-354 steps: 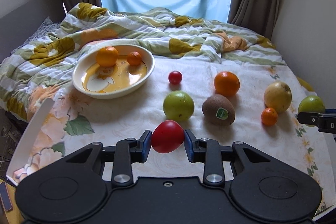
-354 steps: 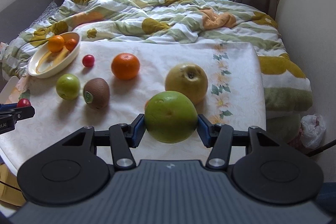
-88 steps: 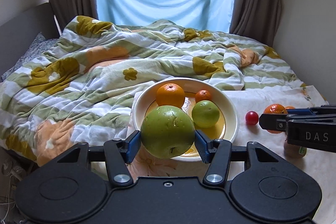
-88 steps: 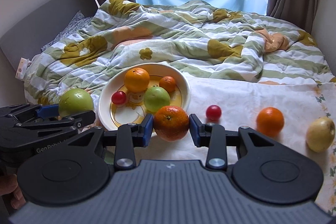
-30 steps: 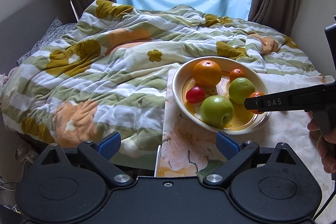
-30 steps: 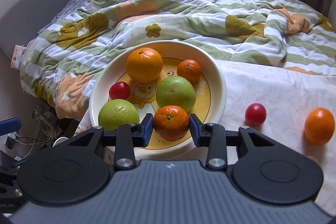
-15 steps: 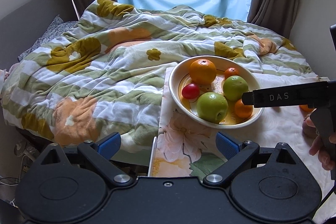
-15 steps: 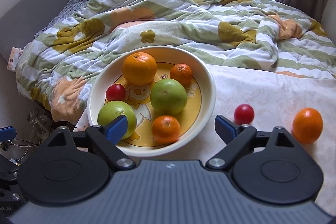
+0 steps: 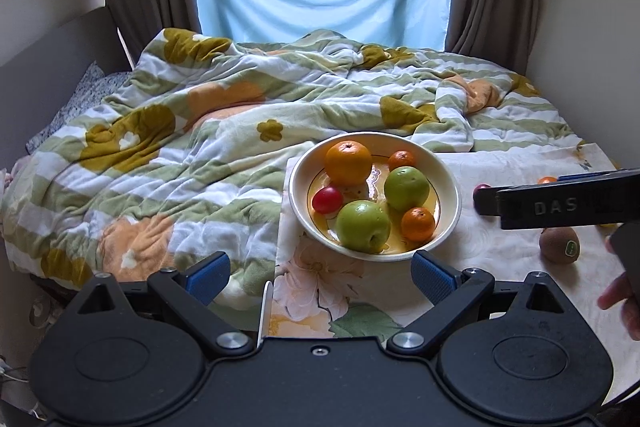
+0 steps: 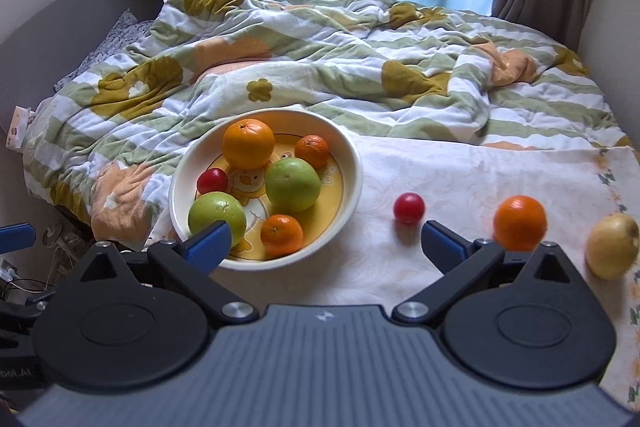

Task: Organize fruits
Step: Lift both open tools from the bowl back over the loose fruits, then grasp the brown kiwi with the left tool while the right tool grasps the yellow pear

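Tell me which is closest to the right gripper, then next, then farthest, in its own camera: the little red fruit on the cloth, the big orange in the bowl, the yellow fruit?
From the right gripper:
1. Little red fruit, just ahead on the cloth.
2. Big orange, at the bowl's far left.
3. Yellow fruit, far right edge.

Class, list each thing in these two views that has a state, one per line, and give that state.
Left tool: open, empty.
Right tool: open, empty.
Bowl: upright, holds six fruits.
Large orange: in bowl.
Red cherry tomato: loose on the cloth.
Orange: loose on the cloth.
Yellow pear: loose on the cloth.
Kiwi: loose on the cloth, sticker showing.
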`<state>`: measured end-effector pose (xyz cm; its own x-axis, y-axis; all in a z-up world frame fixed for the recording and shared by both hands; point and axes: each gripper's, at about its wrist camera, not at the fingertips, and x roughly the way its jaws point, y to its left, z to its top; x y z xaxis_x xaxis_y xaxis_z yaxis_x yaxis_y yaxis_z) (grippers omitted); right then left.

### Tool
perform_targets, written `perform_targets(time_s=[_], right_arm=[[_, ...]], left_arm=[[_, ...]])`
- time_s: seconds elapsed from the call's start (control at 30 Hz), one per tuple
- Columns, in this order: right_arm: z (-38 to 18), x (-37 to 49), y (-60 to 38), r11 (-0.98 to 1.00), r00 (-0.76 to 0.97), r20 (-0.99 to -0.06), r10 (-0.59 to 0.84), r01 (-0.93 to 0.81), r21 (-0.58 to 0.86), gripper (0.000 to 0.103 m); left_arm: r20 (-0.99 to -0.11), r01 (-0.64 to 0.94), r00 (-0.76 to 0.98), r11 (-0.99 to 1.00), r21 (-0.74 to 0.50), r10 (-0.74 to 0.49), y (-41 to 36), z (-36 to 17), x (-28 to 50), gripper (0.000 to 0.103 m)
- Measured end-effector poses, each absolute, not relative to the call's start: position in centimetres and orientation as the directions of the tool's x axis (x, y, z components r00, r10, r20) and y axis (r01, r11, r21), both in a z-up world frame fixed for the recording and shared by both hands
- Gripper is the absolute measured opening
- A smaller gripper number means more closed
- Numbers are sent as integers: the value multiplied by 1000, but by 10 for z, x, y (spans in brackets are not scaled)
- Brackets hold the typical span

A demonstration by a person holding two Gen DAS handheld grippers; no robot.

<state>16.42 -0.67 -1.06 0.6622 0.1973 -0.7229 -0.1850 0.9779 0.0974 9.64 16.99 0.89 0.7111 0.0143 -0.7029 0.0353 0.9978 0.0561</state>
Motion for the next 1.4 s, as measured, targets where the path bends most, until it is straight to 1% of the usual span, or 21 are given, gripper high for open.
perform_targets(time_s=[0.37, 0.47, 0.6, 1.0, 1.23, 1.4], right_arm=[[11, 117, -63, 994, 681, -726, 96, -28, 104, 103], [13, 105, -85, 992, 686, -724, 75, 19, 121, 103], [14, 92, -112, 990, 687, -723, 68, 41, 132, 103], [8, 80, -202, 989, 661, -737, 142, -63, 134, 103], [-9, 97, -262, 989, 646, -749, 149, -106, 106, 103], [-30, 124, -295, 986, 624, -765, 161, -139, 94, 103]], left_arm=[[-702, 136, 710, 989, 51, -61, 139, 10, 89, 99], [-700, 140, 711, 989, 54, -63, 124, 10, 84, 99], [-699, 133, 715, 988, 82, -38, 100, 8, 75, 99], [-718, 87, 696, 992, 91, 4, -9, -1, 72, 99], [-763, 72, 646, 996, 61, 0, -65, -31, 98, 99], [-780, 51, 625, 997, 63, 18, -90, -53, 121, 99]])
